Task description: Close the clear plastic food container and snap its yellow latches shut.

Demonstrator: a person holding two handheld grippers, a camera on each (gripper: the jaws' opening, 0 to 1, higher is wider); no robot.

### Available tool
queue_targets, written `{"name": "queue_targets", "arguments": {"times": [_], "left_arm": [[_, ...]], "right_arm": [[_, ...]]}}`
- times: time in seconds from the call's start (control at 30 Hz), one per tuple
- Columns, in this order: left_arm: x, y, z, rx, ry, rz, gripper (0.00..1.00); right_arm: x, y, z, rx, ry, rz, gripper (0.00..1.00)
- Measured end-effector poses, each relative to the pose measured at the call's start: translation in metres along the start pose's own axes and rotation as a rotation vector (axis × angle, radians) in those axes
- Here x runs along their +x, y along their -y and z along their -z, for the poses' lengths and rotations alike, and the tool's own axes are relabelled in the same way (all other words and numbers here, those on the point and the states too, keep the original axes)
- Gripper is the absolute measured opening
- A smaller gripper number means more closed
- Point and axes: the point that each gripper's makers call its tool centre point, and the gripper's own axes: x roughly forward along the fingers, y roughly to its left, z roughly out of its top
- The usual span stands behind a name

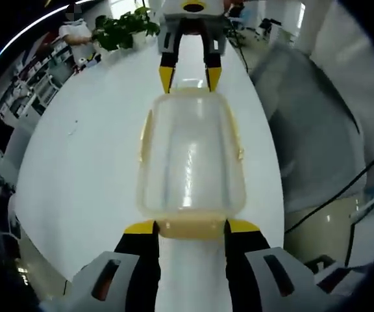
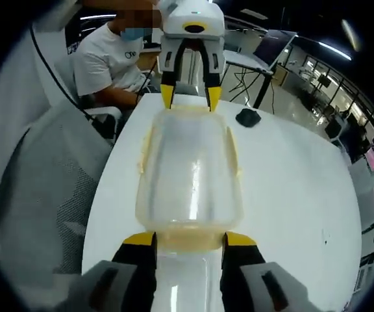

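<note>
Yellow-tipped left hand-held gripper (image 1: 191,227) and right hand-held gripper (image 2: 189,239) straddle container (image 1: 191,156) end latches.

My two cameras face each other, close over the clear lidded container (image 1: 190,156) between my jaws on the white table (image 1: 89,169).

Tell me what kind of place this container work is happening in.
Most likely an open-plan office or lab: a long white table, a mesh office chair, a seated person at a neighbouring desk, and a potted plant.
</note>
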Motion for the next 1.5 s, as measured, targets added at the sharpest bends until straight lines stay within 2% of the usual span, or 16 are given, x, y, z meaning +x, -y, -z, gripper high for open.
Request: {"name": "queue_targets", "arguments": {"times": [0.17, 0.43, 0.73, 1.17, 1.33, 1.5], "left_arm": [[0.001, 0.004, -0.016, 0.023, -0.024, 0.007, 0.36], [0.009, 0.009, -0.036, 0.026, -0.022, 0.015, 0.36], [0.028, 0.013, -0.068, 0.028, -0.033, 0.016, 0.36], [0.046, 0.012, -0.103, 0.032, -0.033, 0.015, 0.36], [0.058, 0.012, -0.120, 0.042, -0.034, 0.022, 0.36], [0.069, 0.016, -0.130, 0.037, -0.030, 0.036, 0.36]], "right_arm": [[-0.015, -0.004, 0.009, 0.006, 0.004, -0.007, 0.35], [-0.032, -0.009, 0.024, 0.007, 0.002, -0.006, 0.35], [-0.047, -0.014, 0.055, 0.017, -0.023, -0.010, 0.35], [-0.066, -0.014, 0.092, 0.029, -0.039, -0.009, 0.35], [-0.073, -0.017, 0.112, 0.043, -0.050, -0.010, 0.35], [-0.079, -0.019, 0.127, 0.036, -0.058, -0.015, 0.35]]}}
